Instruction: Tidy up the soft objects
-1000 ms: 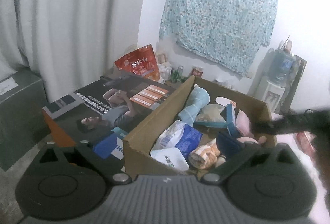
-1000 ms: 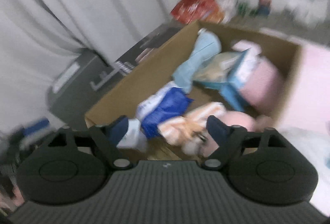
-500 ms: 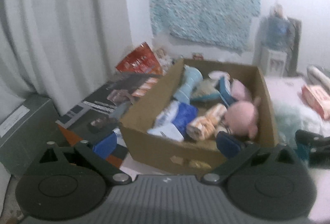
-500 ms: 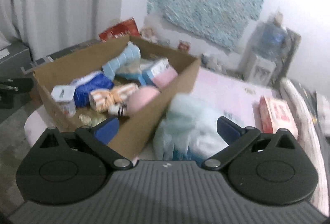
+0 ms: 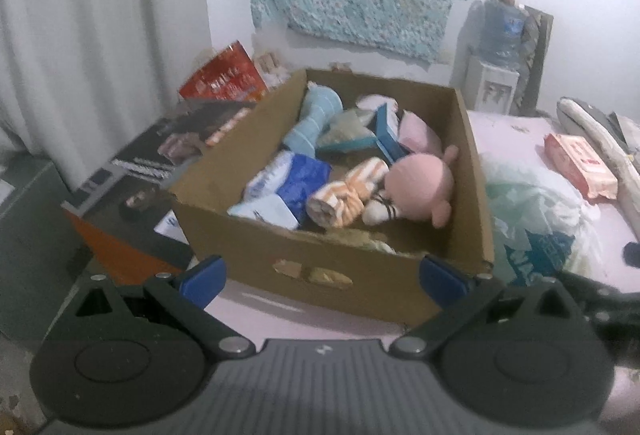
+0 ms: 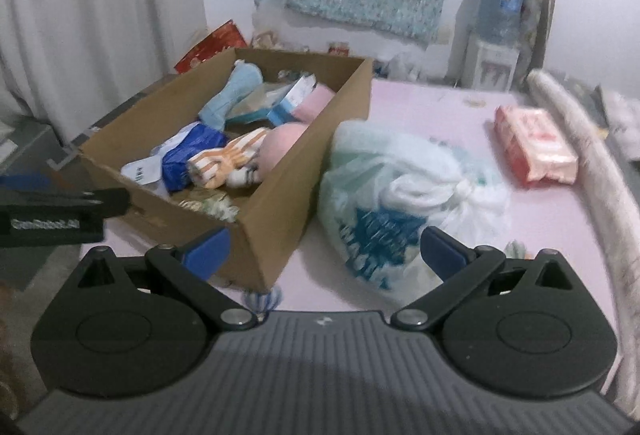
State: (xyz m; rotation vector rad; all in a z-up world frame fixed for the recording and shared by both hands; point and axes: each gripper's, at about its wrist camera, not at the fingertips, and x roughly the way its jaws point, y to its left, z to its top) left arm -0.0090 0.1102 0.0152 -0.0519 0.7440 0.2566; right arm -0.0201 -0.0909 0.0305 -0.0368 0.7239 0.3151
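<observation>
A cardboard box (image 5: 320, 259) sits on a pink surface (image 6: 440, 123), its near wall facing the left hand-held gripper (image 5: 320, 277) and its right wall running away toward the back wall. Left of the box lies a dark printed carton (image 5: 160, 163), close against the box's left side, with a white curtain (image 5: 100, 35) behind it. To the right of the box a white and green plastic bag (image 6: 400, 187) touches or nearly touches the box's right wall. Beyond the bag the pink surface lies bare up to a red and white packet (image 6: 534, 145), and a long pale roll (image 6: 592, 171) lines the far right edge.

Inside the box, a pink plush doll (image 5: 420, 183) lies at the right, head toward the near wall. An orange-striped roll (image 5: 346, 195) lies beside it, long axis slanting from near left to far right. A blue and white packet (image 5: 292, 183) lies to its left. A light blue plush (image 5: 316, 119) points its long axis toward the far left corner.

The left hand-held gripper is spread wide with nothing between its fingers. The right hand-held gripper (image 6: 324, 249) has just been opening and is fully spread, empty, over the box's near right corner and the bag.
</observation>
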